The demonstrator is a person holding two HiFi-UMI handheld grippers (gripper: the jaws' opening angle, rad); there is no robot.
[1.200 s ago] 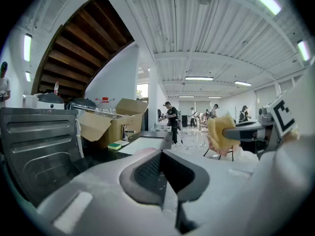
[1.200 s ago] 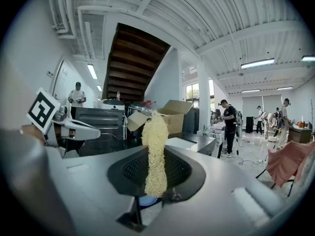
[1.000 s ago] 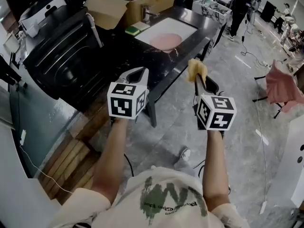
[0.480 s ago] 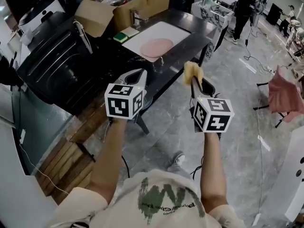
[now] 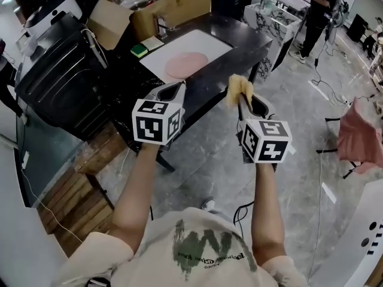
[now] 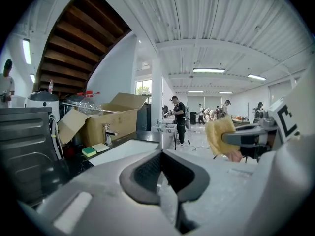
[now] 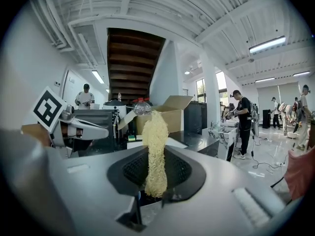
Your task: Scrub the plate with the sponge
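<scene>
Both forearms reach forward side by side. The grey left gripper [image 5: 174,89] has its jaws pressed together on nothing. Ahead, the round pink plate [image 5: 186,65] lies on a white rectangular mat [image 5: 197,42] (well apart from both grippers). The grey right gripper [image 5: 240,98] pinches the yellow fibrous sponge [image 5: 239,86] upright. The shirt's print is unreadable.

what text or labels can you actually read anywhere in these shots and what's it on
No text reads clearly anywhere.
shirt print: small lettering under a green graphic, too blurred to read.
cubes on the left gripper and right gripper: black-and-white square markers, no words.
cardboard box, sponge, plate: no legible print.
</scene>
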